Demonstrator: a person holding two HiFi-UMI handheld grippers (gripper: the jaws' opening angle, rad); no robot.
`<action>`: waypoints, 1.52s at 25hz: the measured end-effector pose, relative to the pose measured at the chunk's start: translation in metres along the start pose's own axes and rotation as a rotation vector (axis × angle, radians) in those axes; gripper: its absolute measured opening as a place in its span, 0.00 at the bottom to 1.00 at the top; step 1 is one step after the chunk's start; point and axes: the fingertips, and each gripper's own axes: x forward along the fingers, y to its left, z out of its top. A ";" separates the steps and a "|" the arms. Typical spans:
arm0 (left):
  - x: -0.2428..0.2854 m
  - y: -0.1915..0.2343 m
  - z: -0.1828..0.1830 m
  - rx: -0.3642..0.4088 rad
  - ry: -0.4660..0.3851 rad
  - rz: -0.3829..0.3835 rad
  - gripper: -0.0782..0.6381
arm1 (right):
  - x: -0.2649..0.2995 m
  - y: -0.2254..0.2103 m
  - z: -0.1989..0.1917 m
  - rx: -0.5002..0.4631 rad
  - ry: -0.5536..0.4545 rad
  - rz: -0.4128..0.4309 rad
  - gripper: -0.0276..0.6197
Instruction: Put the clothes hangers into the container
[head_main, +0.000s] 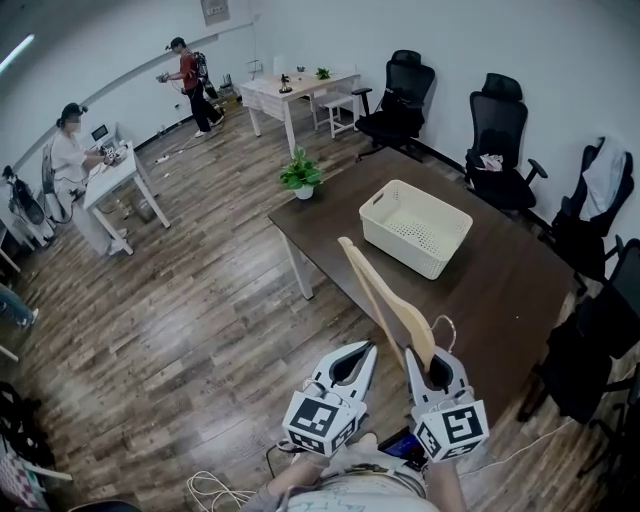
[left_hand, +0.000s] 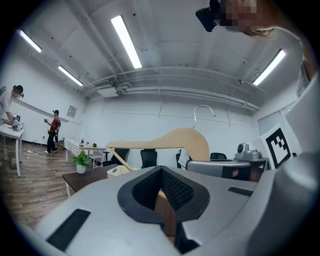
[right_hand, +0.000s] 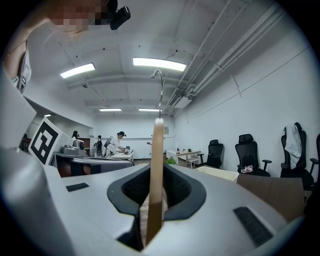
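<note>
A pale wooden clothes hanger (head_main: 385, 295) with a metal hook (head_main: 446, 325) stands on edge in my right gripper (head_main: 415, 355), which is shut on its thick middle part. In the right gripper view the hanger (right_hand: 158, 150) rises straight up between the pads. Its long arm points toward the cream perforated container (head_main: 400, 245) on the dark brown table (head_main: 500, 290); the container looks empty. My left gripper (head_main: 368, 348) is level beside the right one, its jaws together with nothing in them. From the left gripper view the hanger (left_hand: 170, 140) shows side-on above the container (left_hand: 118, 171).
A potted plant (head_main: 301, 175) sits on the table's far left corner. Black office chairs (head_main: 497, 150) line the table's far and right sides. White desks and two people (head_main: 70, 150) are far off at the left. A white cable (head_main: 215, 490) lies on the floor near my feet.
</note>
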 end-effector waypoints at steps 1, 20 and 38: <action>0.003 0.002 0.001 -0.002 -0.001 -0.003 0.12 | 0.003 -0.001 0.000 0.000 -0.001 -0.002 0.13; 0.071 0.091 0.013 -0.025 0.006 -0.110 0.12 | 0.106 -0.022 -0.001 -0.013 0.020 -0.088 0.13; 0.112 0.172 0.019 -0.011 0.014 -0.251 0.12 | 0.193 -0.026 -0.003 -0.023 0.020 -0.234 0.13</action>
